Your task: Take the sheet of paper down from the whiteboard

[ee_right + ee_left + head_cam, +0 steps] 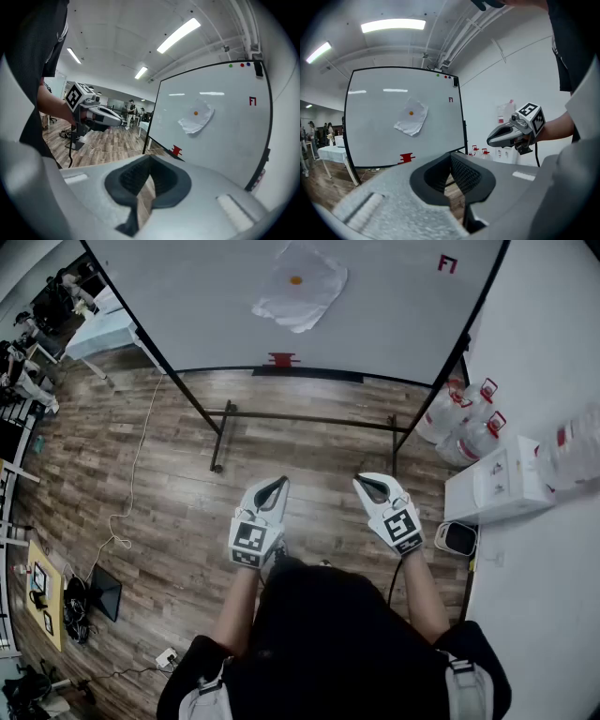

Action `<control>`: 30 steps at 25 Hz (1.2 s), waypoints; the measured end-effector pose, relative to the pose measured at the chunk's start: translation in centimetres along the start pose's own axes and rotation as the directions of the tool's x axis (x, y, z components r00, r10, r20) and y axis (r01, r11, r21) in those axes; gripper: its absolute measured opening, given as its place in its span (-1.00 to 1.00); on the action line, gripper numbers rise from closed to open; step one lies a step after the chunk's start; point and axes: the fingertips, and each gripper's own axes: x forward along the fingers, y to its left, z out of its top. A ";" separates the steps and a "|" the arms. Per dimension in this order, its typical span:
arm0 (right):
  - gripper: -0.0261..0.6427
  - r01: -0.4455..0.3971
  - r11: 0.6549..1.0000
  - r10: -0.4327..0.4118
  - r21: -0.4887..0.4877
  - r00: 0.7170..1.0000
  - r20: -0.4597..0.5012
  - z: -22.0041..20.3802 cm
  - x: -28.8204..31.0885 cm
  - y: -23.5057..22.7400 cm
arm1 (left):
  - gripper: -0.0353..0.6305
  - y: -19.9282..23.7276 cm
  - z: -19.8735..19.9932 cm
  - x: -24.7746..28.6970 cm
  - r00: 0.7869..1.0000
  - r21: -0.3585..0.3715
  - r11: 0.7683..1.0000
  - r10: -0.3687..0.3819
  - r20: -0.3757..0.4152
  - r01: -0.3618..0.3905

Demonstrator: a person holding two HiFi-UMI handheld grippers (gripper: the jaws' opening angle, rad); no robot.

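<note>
Nearest the head camera, two grippers are held out side by side above the wooden floor (169,484). On the left gripper (279,482) the fingers (461,176) are pressed together at their tips, and nothing is pinched between them. Only an oval gap is left behind the tips, and floor is seen through it. On the right gripper (360,480) the fingers (164,178) are likewise closed tip to tip, with nothing caught between them. Both grippers are pointed toward the whiteboard (394,315) and are well apart from it.

The sheet of paper (302,292) is seen on the whiteboard, in its upper middle part. It is crumpled and hangs askew, and it is pinned by a small orange magnet (295,280) set near its top. A red object (282,359) is seen at the board's lower edge, below the paper. A red mark (447,263) is drawn near the board's upper right corner.

Several clear plastic jugs (469,427) with red caps are stood together on the floor beside the board's right leg. Whether they are filled cannot be told. Just beside them a white box (497,484) is set against the wall. It is closed, so nothing of its contents is shown.
</note>
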 end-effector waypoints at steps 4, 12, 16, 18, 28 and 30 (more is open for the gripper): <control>-0.91 -0.009 1.000 0.009 0.005 1.000 0.011 0.1 -0.2 0.5 | -0.86 -0.3 -0.5 -0.6 1.000 -0.015 1.000 0.009 -0.007 -0.009; -0.91 -0.029 0.999 0.029 0.034 0.999 0.025 0.0 -0.7 1.2 | -0.86 -0.9 -1.0 -1.1 1.000 -0.022 1.000 0.005 -0.015 -0.005; -0.91 -0.043 0.999 0.041 0.032 0.998 0.047 0.5 -1.0 1.5 | -0.86 -0.9 -0.9 -1.7 1.000 -0.021 1.000 0.014 -0.011 -0.014; -0.91 -0.056 0.998 0.053 0.042 0.996 0.068 0.8 -1.2 1.8 | -0.86 -1.0 -1.0 -1.9 1.000 -0.017 1.000 0.011 -0.015 -0.011; -0.91 -0.094 0.995 0.094 0.019 0.995 0.031 -0.5 -1.3 3.9 | -0.86 1.4 0.2 -3.4 0.998 0.009 0.998 0.057 -0.005 -0.057; -0.91 -0.084 0.996 0.084 0.003 0.996 0.019 -0.7 -1.2 3.9 | -0.86 1.9 0.0 -3.6 0.998 0.003 0.998 0.066 -0.008 -0.066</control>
